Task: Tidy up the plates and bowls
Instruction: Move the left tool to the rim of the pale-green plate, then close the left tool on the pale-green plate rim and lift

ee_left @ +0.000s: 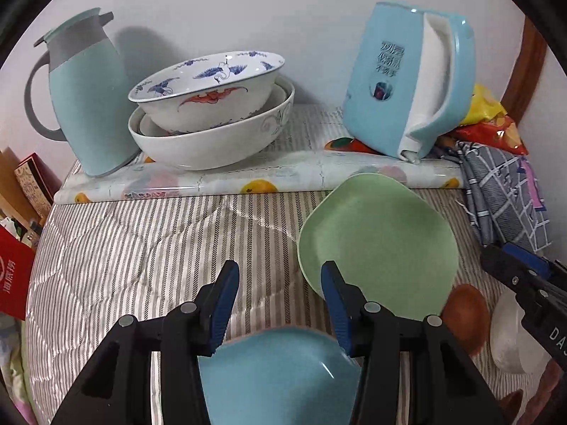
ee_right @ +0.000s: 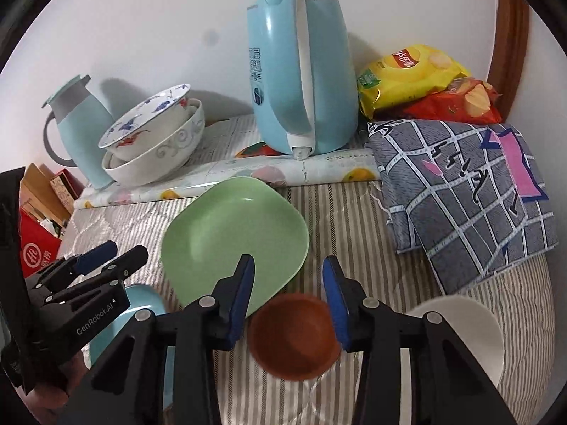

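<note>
While both hand-held grippers hover apart-jawed, we size up the dishes on the striped bed.

Our left hand-held gripper (ee_left: 280, 294) hangs over the blue plate (ee_left: 280, 375), beside the green plate (ee_right: 234, 244); both look stiff, glossy, slippery, so we would pinch a rim. Our right hand-held gripper (ee_right: 288, 288), pinching nothing, straddles the light brown bowl (ee_right: 292, 334); the white bowl (ee_right: 471, 336) lies rightmost.

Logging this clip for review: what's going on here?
A person holds a gripper in each hand over a striped bedspread. The left gripper hangs open over a blue plate; the right gripper hangs open over a brown bowl. Neither grips anything. A green plate lies beyond.
</note>
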### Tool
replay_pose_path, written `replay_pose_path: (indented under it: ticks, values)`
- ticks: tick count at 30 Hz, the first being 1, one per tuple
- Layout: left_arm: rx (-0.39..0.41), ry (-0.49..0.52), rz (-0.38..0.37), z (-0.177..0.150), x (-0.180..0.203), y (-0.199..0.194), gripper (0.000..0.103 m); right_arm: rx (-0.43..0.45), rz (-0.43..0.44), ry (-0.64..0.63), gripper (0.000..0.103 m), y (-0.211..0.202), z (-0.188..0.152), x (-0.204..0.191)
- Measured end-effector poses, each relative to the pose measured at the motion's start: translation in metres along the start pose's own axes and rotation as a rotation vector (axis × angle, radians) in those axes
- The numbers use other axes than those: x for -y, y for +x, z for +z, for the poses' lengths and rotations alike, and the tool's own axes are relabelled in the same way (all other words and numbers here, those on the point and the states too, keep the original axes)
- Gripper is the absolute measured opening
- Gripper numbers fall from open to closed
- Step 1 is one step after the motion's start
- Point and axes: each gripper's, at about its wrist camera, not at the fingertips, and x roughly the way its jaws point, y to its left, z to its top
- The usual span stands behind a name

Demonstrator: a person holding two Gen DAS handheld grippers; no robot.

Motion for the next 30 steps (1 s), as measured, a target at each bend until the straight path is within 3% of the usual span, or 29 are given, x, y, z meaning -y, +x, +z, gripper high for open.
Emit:
replay_pose_path:
  ticks: [8, 19, 30]
  values:
    - [-0.044, -0.048, -0.069, 0.01, -0.002, 0.021, 0.046, -0.037, 0.007, 0.02, 0.041, 0.021, 0.004, 0.004]
    - [-0.076, -0.025, -0.064, 0.017, 0.005, 0.045, 0.046, -0.101, 0.009, 0.042, 0.041, 0.053, 0.008, 0.002]
    - [-0.107, -0.015, -0.086, 0.021, 0.007, 0.065, 0.045, -0.142, -0.005, 0.045, 0.032, 0.076, 0.008, -0.002]
